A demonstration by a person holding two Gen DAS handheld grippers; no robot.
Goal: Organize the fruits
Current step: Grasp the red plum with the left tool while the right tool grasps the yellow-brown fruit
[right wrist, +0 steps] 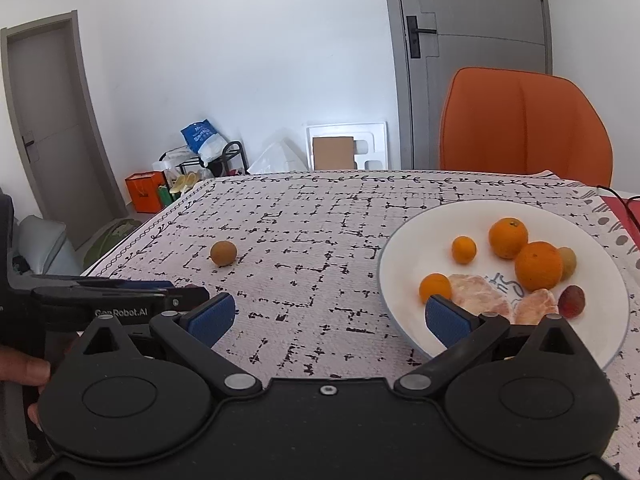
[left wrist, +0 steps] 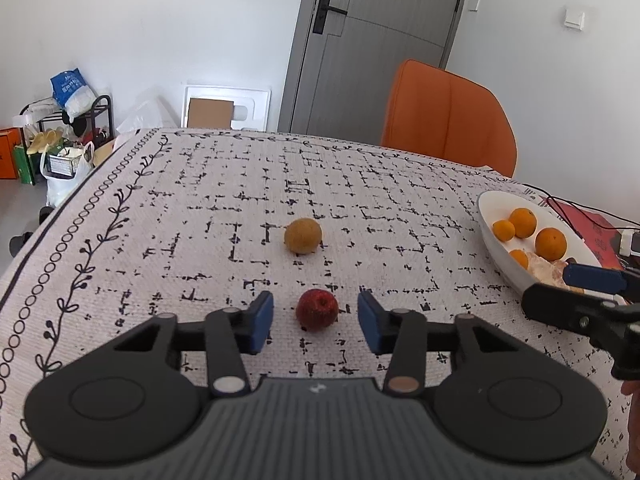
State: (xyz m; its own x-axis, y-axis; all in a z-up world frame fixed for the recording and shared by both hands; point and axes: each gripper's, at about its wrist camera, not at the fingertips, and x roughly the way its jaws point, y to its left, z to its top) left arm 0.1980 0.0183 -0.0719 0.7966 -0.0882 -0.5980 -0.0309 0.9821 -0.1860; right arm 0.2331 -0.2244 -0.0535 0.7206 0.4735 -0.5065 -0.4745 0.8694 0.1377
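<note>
The red apple (left wrist: 317,310) sits upright on the patterned tablecloth (left wrist: 200,208), stem dimple up, near the table's front edge; being round, it has no clear long axis. The left gripper (left wrist: 316,322) is spread wide around it, blue pads on each side, not touching. Farther toward the middle lies a brown round fruit (left wrist: 303,235). The right gripper (right wrist: 330,316) is also spread, its right pad over the rim of the white plate (right wrist: 404,248) by the right edge. Only the right view shows the whole plate: oranges (right wrist: 538,266), peeled segments (right wrist: 480,292) and a small dark red fruit (right wrist: 571,301); the apple itself is hidden there
</note>
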